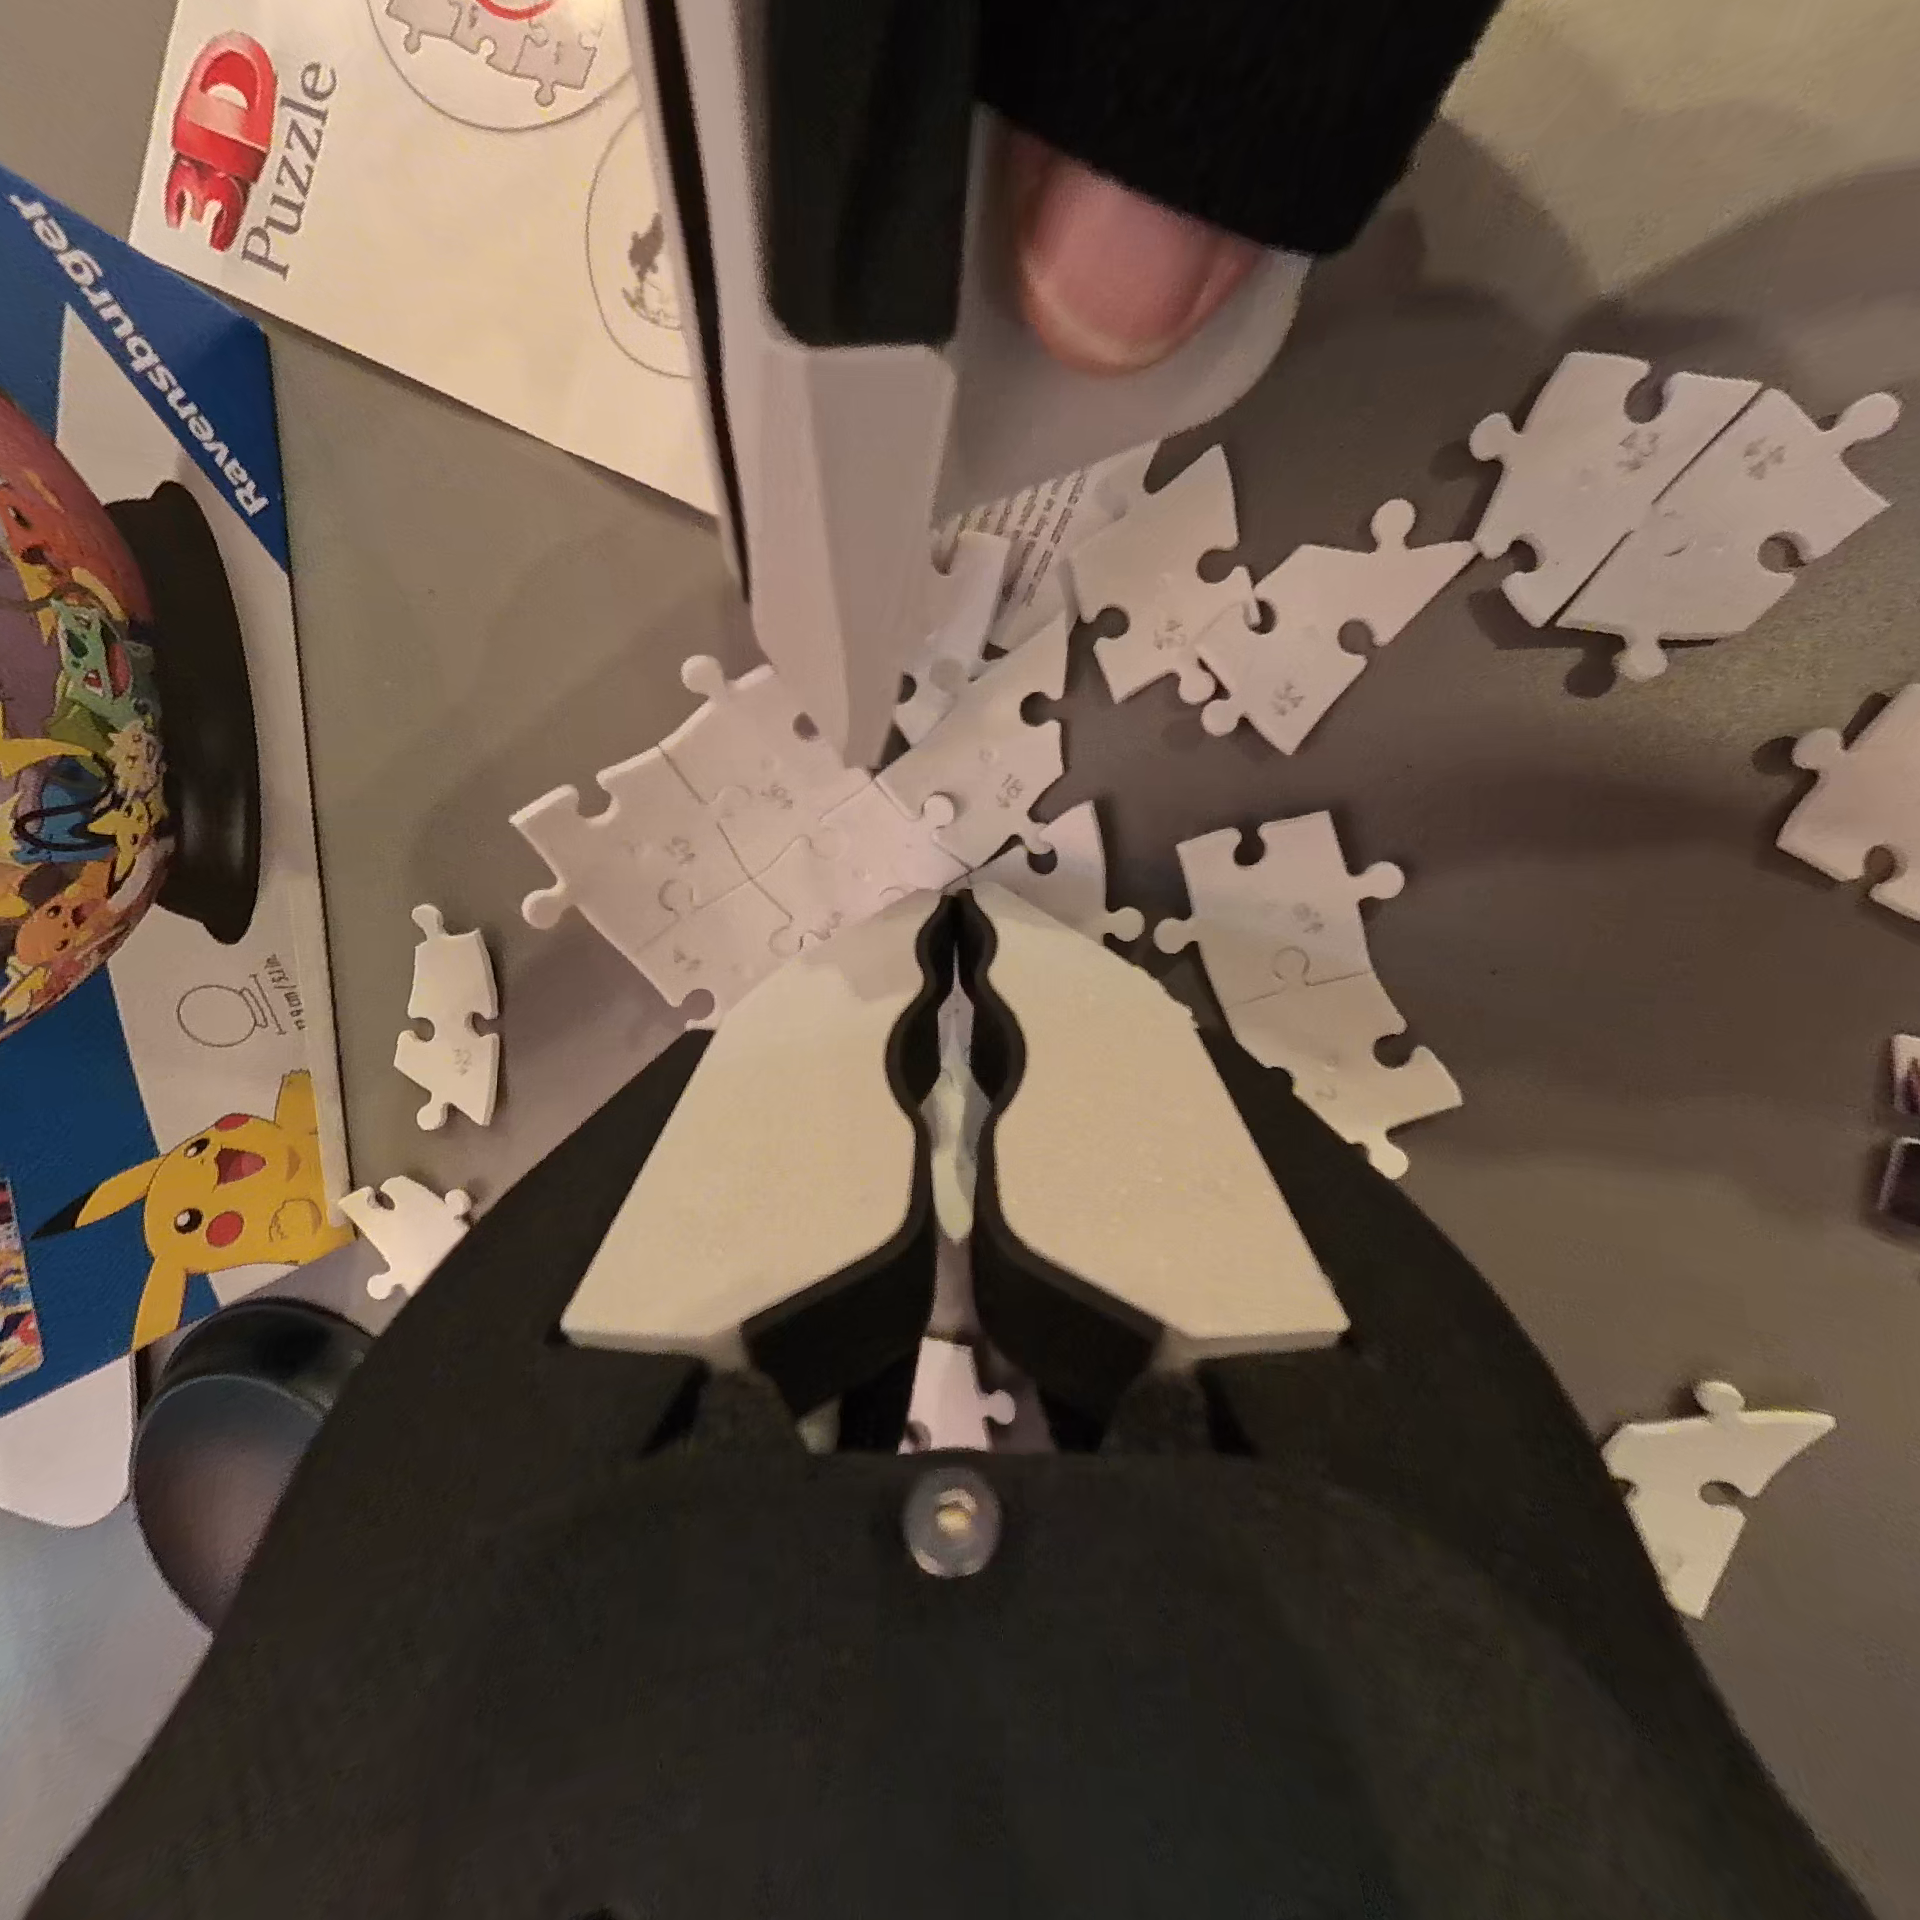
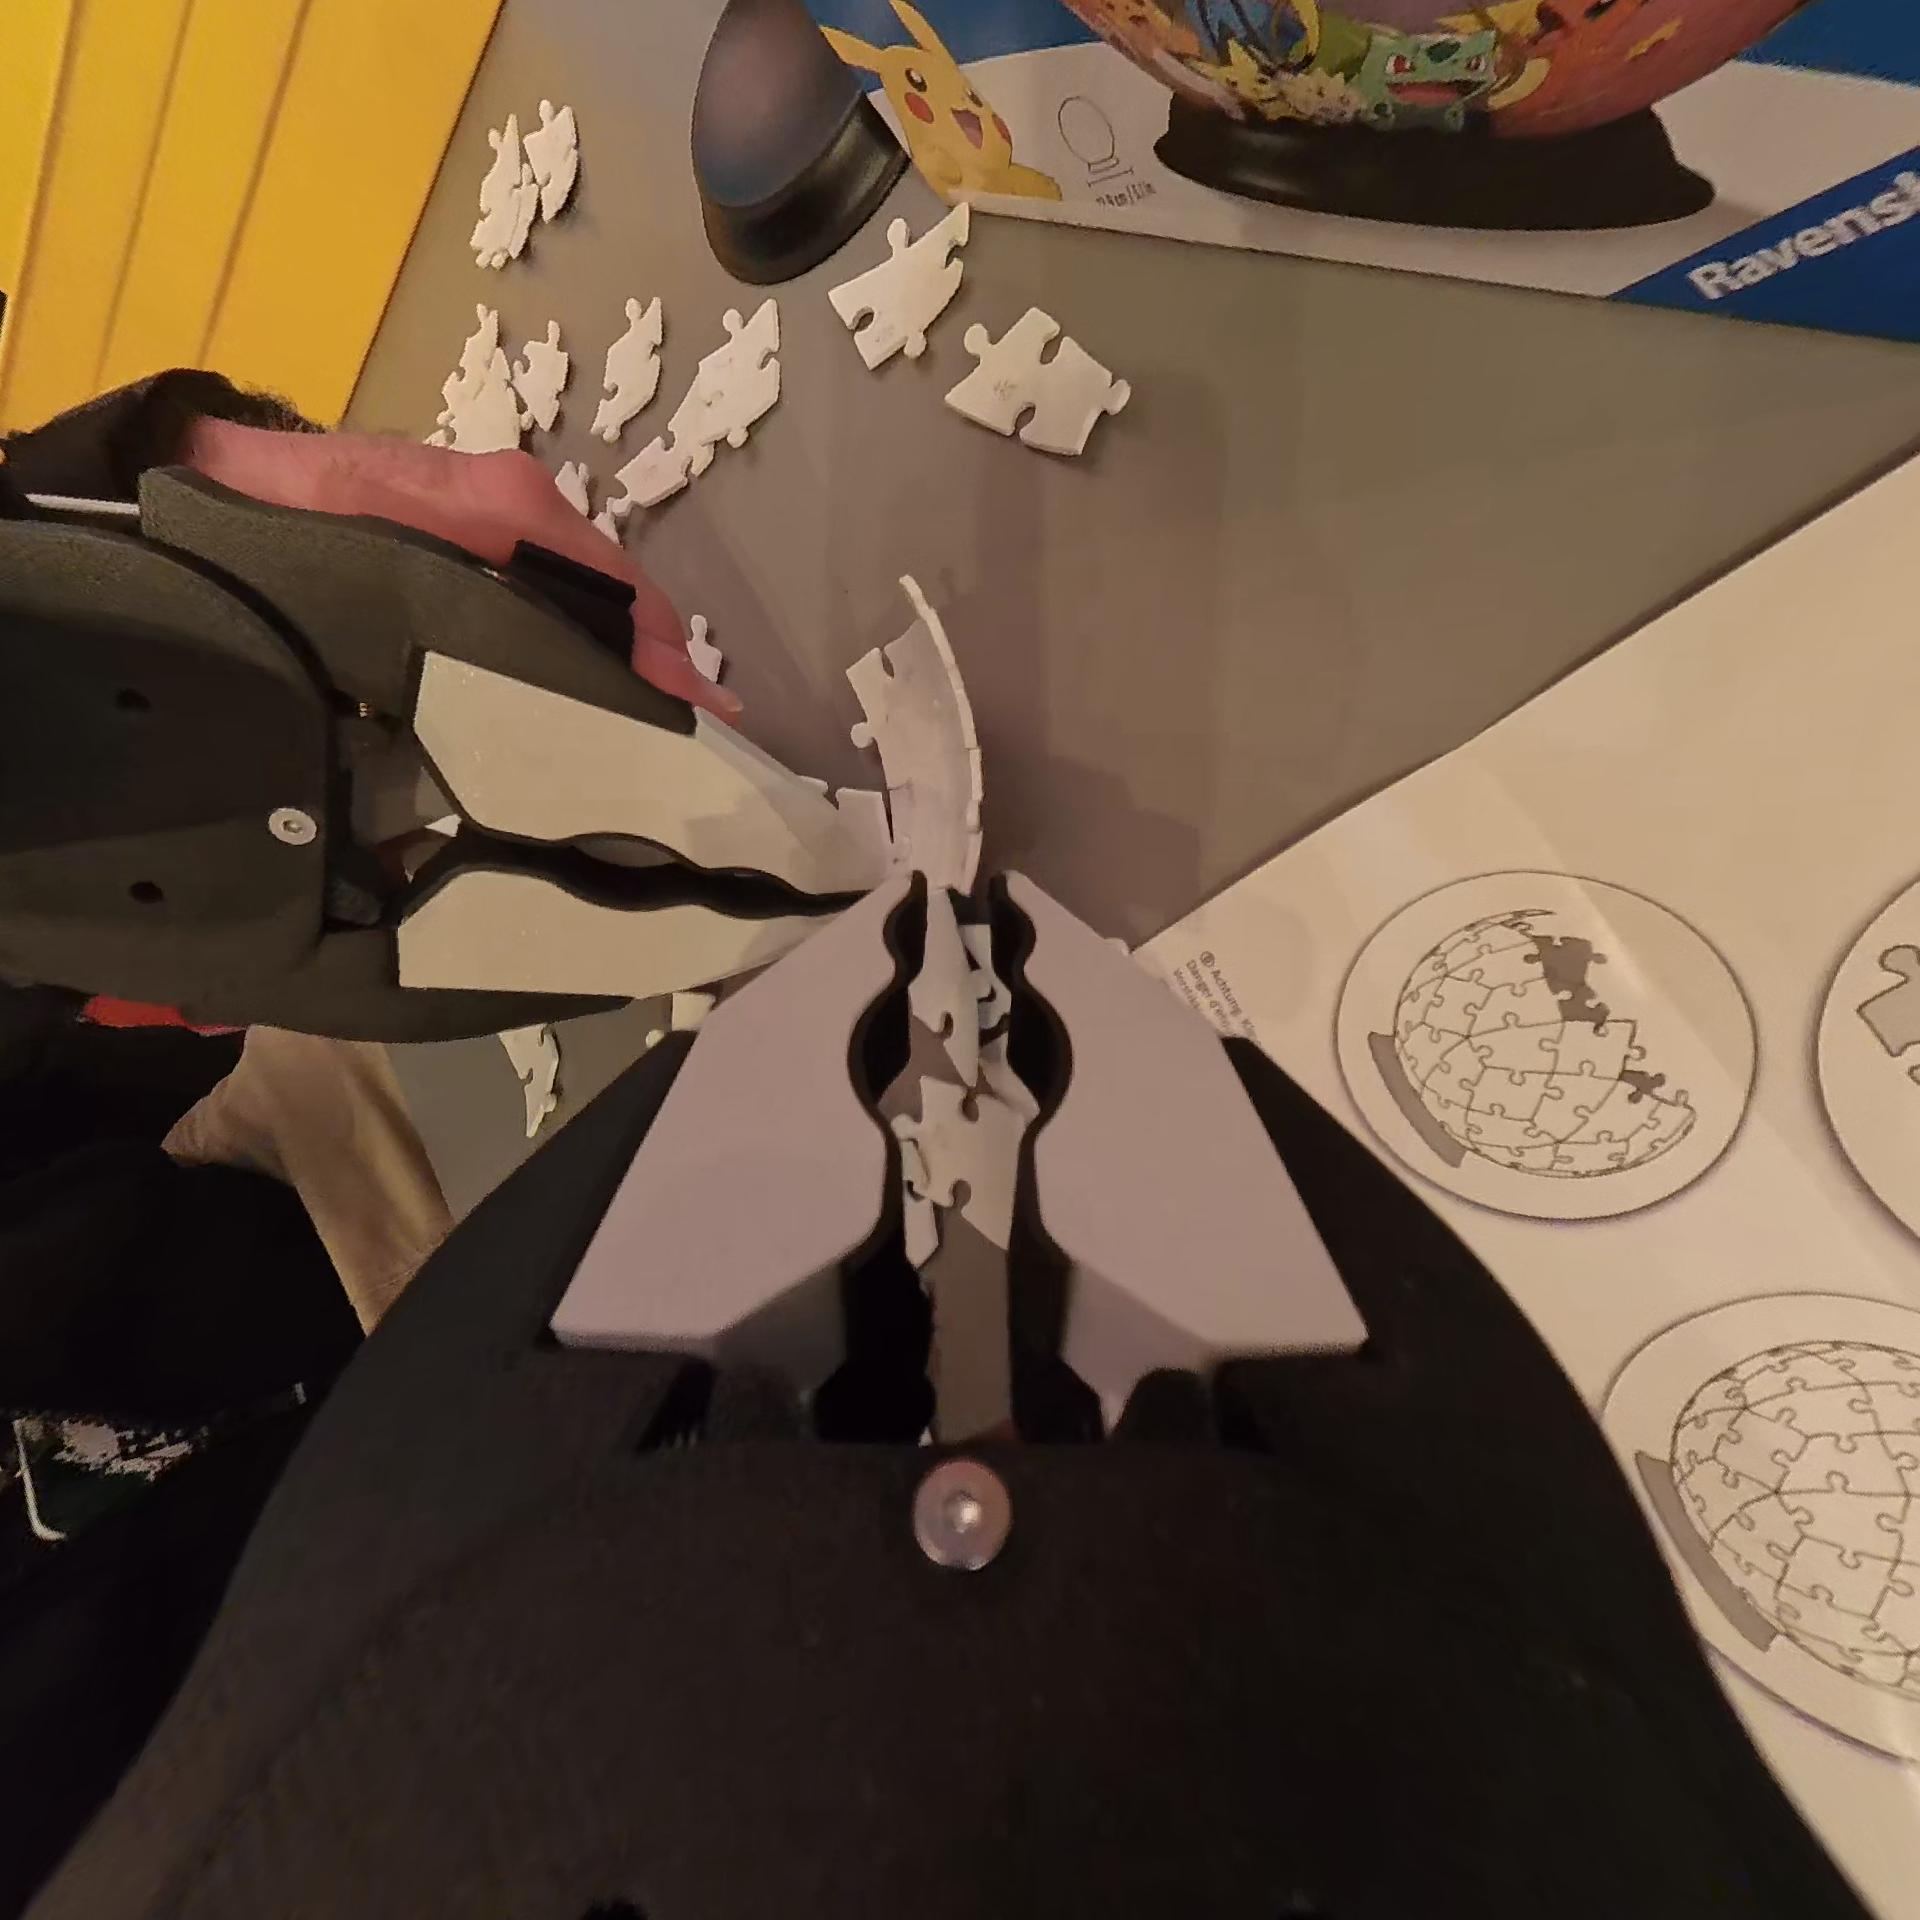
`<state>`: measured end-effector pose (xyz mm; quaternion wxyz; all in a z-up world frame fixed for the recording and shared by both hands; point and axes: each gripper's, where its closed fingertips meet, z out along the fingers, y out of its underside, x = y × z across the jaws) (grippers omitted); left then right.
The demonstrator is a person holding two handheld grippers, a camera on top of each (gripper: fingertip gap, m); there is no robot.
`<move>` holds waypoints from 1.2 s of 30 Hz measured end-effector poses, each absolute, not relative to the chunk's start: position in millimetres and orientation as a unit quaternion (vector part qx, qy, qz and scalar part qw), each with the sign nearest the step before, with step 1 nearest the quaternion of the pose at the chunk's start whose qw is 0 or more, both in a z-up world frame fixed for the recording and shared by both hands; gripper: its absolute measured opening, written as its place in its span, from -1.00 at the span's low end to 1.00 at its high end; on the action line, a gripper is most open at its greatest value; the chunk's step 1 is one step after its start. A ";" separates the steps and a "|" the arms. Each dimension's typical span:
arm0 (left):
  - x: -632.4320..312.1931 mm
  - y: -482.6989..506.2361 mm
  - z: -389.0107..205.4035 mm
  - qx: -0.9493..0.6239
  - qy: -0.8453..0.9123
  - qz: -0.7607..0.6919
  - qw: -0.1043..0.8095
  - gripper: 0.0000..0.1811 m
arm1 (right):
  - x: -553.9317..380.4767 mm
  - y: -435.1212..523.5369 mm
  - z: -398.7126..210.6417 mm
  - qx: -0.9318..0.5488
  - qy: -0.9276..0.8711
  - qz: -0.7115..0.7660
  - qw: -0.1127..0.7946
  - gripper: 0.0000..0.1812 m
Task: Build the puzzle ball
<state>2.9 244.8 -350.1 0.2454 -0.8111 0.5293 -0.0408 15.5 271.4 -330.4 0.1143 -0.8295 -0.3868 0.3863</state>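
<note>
- The left gripper (image 1: 956, 914) is clamped on the near edge of a curved, joined puzzle section (image 1: 727, 831), held above the grey table (image 1: 1558, 935).
- The right gripper (image 2: 956, 894) appears nearly closed on the section's other edge; its actual grip is hard to see.
- Loose pieces (image 1: 1288, 613) lie around, between the puzzle box (image 1: 156, 727) and instruction sheet (image 2: 1558, 831).

Both tongs (image 2: 951, 894) pinch curved puzzle section (image 2: 930, 758) above table (image 2: 1299, 582)
</note>
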 end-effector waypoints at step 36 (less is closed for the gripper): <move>3.9 247.0 -349.9 -0.821 0.497 -0.023 0.279 -1.00 | 18.9 251.5 -344.2 -0.834 -0.391 0.387 0.048 -0.86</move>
